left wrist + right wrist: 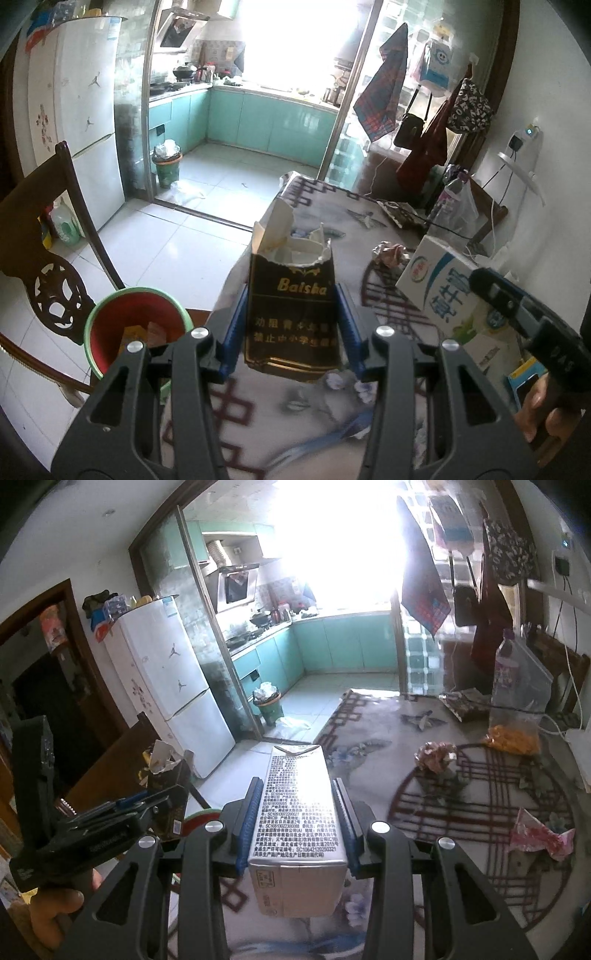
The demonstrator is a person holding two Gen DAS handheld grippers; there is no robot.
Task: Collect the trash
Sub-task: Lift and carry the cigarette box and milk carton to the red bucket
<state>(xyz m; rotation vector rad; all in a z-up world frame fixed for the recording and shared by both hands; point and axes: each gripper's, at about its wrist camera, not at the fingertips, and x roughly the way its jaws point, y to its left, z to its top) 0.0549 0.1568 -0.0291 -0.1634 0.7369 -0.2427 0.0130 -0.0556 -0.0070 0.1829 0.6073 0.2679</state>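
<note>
My left gripper (291, 295) is shut on a torn black cigarette pack (291, 306) marked "Baisha", held upright above the table's left edge. Below and to its left stands a red bin with a green rim (129, 325), holding some scraps. My right gripper (295, 786) is shut on a silver and white milk carton (295, 812), lying lengthwise between the blue pads. In the left wrist view that carton (443, 295) and the right gripper's body show at the right; in the right wrist view the cigarette pack (166, 775) shows at the left.
The patterned table cover (480, 794) carries a crumpled foil wad (437, 757), a pink wrapper (539, 834), an orange bag (513, 738) and a plastic bottle (506, 668). A carved wooden chair (55, 266) stands left of the bin. A second bin (168, 166) sits by the kitchen doorway.
</note>
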